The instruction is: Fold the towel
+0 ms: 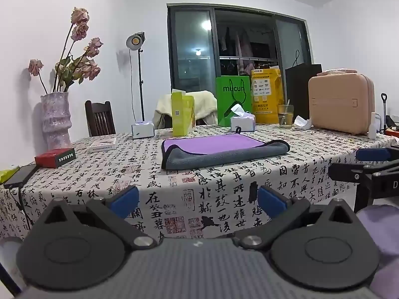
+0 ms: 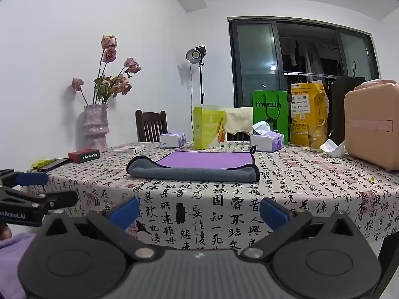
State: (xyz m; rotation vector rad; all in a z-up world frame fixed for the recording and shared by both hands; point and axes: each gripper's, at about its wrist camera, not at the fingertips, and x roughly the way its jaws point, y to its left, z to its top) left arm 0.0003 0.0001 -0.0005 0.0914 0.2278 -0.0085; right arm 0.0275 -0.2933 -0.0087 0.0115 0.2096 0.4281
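A purple towel (image 1: 212,144) with a grey underside and dark trim lies on the table, its near edge folded over so a grey band (image 1: 224,158) shows along the front. It also shows in the right wrist view (image 2: 204,160). My left gripper (image 1: 198,198) is open and empty, held in front of the table's near edge, well short of the towel. My right gripper (image 2: 199,210) is open and empty, also short of the table's edge. Each gripper shows at the side of the other's view: the right one (image 1: 369,160), the left one (image 2: 32,186).
The table (image 1: 224,199) has a calligraphy cloth. Behind the towel stand a yellow-green box (image 1: 182,114), tissue packs (image 1: 242,122), a green bag (image 1: 233,99), a yellow bag (image 1: 265,94), a glass (image 1: 285,117) and a tan case (image 1: 340,102). At left are a vase (image 1: 54,119), red box (image 1: 54,157) and phone (image 1: 21,174).
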